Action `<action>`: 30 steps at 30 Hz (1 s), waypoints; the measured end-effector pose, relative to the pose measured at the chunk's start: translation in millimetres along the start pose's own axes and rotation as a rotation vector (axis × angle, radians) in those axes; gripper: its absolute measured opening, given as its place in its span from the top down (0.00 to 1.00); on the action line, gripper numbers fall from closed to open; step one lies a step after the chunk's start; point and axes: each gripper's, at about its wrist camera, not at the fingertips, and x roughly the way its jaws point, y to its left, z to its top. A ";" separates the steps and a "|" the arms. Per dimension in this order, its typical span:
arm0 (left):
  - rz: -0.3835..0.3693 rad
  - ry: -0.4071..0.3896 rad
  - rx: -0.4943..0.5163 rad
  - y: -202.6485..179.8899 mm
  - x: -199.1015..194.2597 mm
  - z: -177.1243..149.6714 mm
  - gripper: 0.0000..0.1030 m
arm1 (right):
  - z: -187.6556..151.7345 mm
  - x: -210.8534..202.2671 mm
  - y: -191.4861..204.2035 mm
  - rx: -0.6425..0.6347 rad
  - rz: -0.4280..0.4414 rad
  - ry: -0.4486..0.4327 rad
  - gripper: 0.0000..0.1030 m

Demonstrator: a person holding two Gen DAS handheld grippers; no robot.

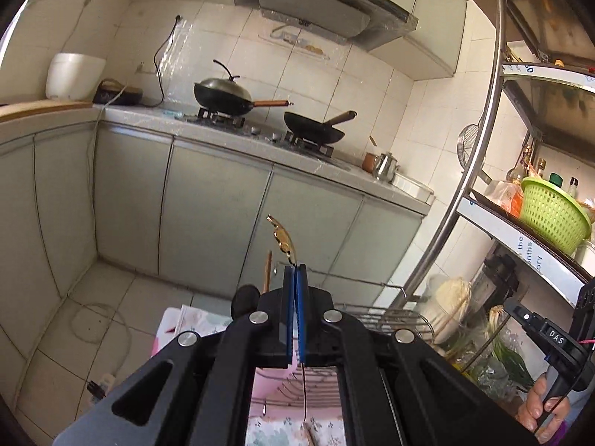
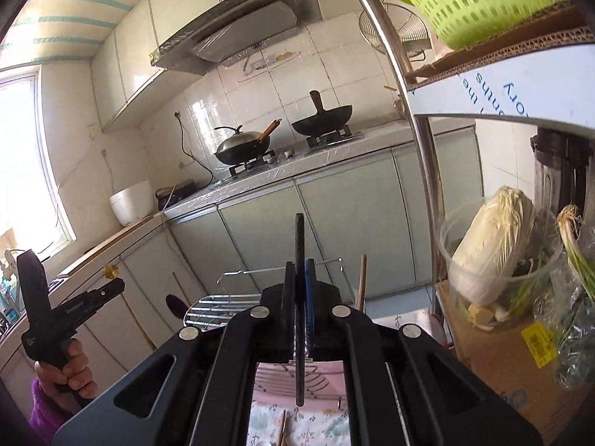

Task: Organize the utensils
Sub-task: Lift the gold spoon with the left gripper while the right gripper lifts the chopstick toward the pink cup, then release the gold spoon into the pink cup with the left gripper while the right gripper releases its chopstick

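So two utensils are being held up at once here. A thin dark-stemmed utensil with a gold ornamental end point(image 1: 282, 237) is being pinched between the closed blue pads of the left gripper point(image 1: 296, 271), and a flat dark textured stick-like utensil point(image 2: 299, 260) is being clamped upright in the right gripper point(image 2: 299, 271). Both are being carried over a chrome wire drying rack point(image 2: 223, 306) sitting on a pink floral cloth point(image 2: 327, 423).

Progress-wise, it's probably being caught midway: a black ladle point(image 2: 176, 306) and a wooden stick point(image 2: 360, 282) are already being kept at the rack, while another wooden piece point(image 2: 283, 429) is still lying on the cloth, and neither held utensil is being set down yet.

Readable text: "DAS" is being shown on the right gripper's handle in the left view, and partial words "the" and "…nths" on the shelf's cardboard liner point(image 1: 528, 256).
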 end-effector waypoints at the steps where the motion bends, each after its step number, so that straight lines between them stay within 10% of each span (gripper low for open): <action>1: 0.014 -0.025 0.015 -2.0 1.7 2.1 0.99 | 3.6 1.7 -0.5 0.001 -0.004 -0.006 0.95; 10: 0.134 -0.165 0.100 -9.6 34.3 -3.3 0.99 | 12.7 31.1 -7.7 -0.021 -0.053 -0.036 0.95; 30: 0.165 -0.033 0.123 7.8 69.3 -68.2 0.99 | -20.9 73.2 -26.9 -0.030 -0.141 0.042 0.95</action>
